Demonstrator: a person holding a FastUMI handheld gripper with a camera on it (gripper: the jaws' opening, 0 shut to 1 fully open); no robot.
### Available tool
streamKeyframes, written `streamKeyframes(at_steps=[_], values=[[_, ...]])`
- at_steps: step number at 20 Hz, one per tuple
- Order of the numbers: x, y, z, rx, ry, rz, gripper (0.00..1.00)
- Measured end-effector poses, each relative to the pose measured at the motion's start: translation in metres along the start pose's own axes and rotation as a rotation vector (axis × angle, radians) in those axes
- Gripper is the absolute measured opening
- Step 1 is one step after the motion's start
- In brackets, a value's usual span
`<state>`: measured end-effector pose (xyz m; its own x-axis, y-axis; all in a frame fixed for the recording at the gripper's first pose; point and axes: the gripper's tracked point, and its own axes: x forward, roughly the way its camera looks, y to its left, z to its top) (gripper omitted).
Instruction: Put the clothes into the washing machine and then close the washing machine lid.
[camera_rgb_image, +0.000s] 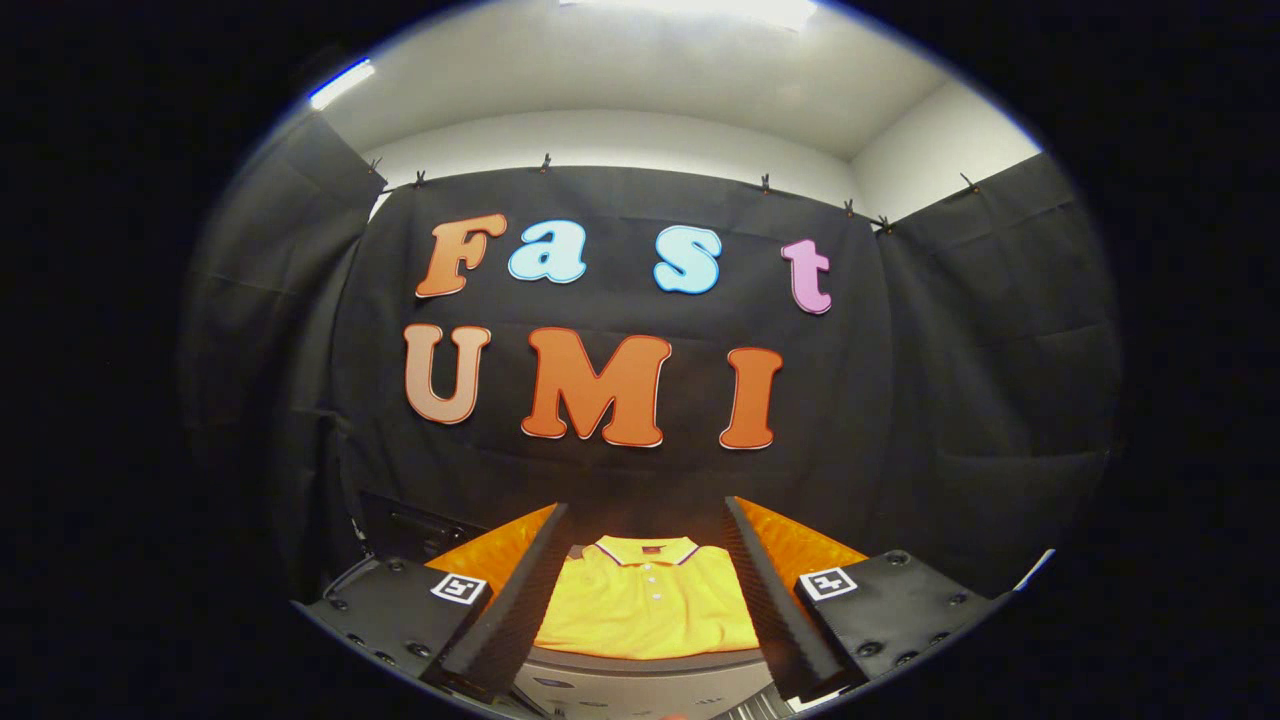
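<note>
A folded yellow polo shirt (645, 605) with a striped collar lies flat on a grey-white top surface (640, 675), likely the washing machine. My gripper (645, 520) is open, its two black ribbed fingers (520, 600) spread wide on either side of the shirt as seen from here. The fingers hang above the shirt and touch nothing. The fingertips reach about level with the shirt's collar. Orange finger backs show outside each pad.
The black cloth booth wall (640, 480) hangs close behind the shirt. A dark box-like object (410, 530) sits at the back left, beside the left finger. A white edge (1035, 570) shows far right.
</note>
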<state>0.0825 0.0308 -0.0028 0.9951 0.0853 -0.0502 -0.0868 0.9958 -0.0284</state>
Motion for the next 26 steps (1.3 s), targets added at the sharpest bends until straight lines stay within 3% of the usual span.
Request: streamKeyframes(at_steps=[7,10,19,26], values=[[0.108,-0.036,-0.092,-0.018,0.239,-0.056,0.98],[0.133,-0.024,-0.139,-0.023,0.365,-0.024,0.98],[0.15,-0.031,-0.229,-0.022,0.606,-0.03,0.98],[0.151,-0.029,-0.242,-0.008,0.614,-0.007,0.96]])
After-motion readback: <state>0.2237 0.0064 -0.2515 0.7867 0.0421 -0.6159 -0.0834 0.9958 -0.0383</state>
